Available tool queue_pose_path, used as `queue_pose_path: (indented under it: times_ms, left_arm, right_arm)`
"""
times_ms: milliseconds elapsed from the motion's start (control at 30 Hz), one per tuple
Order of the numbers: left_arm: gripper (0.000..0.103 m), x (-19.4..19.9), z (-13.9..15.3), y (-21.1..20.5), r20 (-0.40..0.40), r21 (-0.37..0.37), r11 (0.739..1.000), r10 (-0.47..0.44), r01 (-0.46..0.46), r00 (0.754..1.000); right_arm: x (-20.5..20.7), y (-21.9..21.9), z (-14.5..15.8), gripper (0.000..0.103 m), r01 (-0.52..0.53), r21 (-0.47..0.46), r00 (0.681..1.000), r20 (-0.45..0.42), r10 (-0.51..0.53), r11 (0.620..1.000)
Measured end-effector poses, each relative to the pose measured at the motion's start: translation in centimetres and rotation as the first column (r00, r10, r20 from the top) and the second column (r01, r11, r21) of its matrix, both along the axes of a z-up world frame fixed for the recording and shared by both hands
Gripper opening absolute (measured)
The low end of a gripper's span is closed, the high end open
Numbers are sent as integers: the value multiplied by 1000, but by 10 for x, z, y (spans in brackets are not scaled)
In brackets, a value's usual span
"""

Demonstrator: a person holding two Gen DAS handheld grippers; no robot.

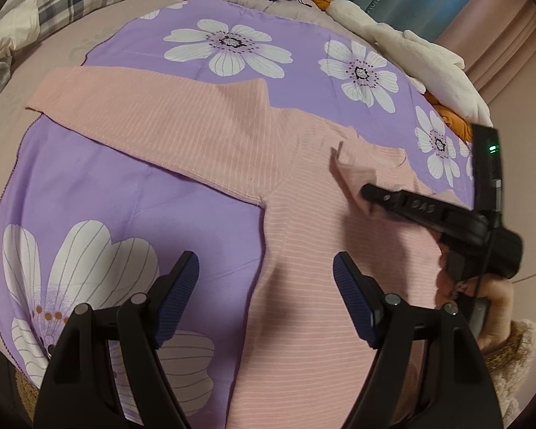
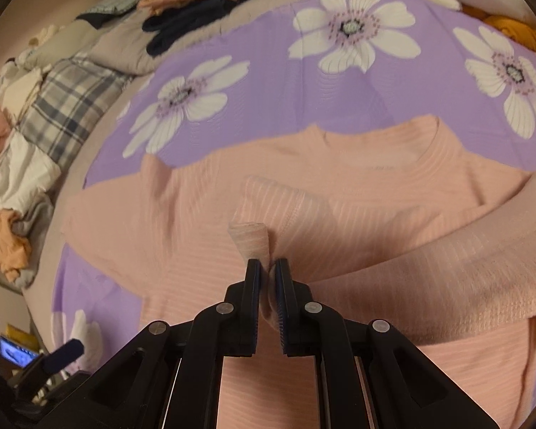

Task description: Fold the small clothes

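Note:
A pink ribbed long-sleeve top (image 1: 314, 268) lies flat on a purple flowered cloth (image 1: 132, 182). Its left sleeve (image 1: 153, 121) stretches out to the left. My left gripper (image 1: 266, 279) is open and empty, hovering over the top's left side edge. My right gripper (image 2: 268, 268) is shut on the cuff of the right sleeve (image 2: 250, 239) and holds it above the top's chest; the sleeve (image 2: 428, 264) arcs in from the right. In the left wrist view the right gripper (image 1: 366, 193) shows with the cuff (image 1: 346, 175) in it. The neckline (image 2: 378, 143) lies beyond.
The cloth (image 2: 268, 82) covers a bed. A dark garment and folded pink clothes (image 2: 196, 3) lie at the far side, a plaid pillow (image 2: 68, 107) and crumpled clothes (image 2: 10, 243) to the left. A white plush toy (image 1: 411, 50) lies at the far right.

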State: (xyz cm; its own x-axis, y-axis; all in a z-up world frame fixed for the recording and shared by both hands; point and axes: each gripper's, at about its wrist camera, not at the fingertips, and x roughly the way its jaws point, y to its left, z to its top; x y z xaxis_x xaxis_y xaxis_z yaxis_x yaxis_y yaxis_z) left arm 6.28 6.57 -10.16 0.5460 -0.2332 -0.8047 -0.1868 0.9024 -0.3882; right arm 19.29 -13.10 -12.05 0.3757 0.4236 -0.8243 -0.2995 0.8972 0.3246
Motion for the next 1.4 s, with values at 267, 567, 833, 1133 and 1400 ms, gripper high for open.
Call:
queue_pose_path:
  times_ms: [267, 567, 833, 1133, 1400]
  left_arm:
    - [78, -1, -5, 10, -22, -15, 999, 35, -35, 999]
    - [78, 2, -5, 5, -23, -16, 1000, 17, -17, 1000]
    - [79, 14, -5, -8, -24, -35, 999, -21, 20, 999]
    - [80, 59, -8, -36, -20, -90, 989, -121, 119, 992]
    - [79, 123, -38, -55, -86, -146, 979, -158, 144, 984]
  right_arm:
    - [1, 4, -12, 10, -4, -23, 1000, -22, 3, 1000]
    - [-9, -4, 5, 54, -57, 59, 998, -13, 58, 997]
    - [-24, -58, 43, 65, 36, 111, 995, 84, -46, 993]
    - [-43, -160, 14, 65, 328, 114, 944, 10, -331, 938]
    - [-61, -198, -10, 65, 393, 115, 919, -48, -390, 912]
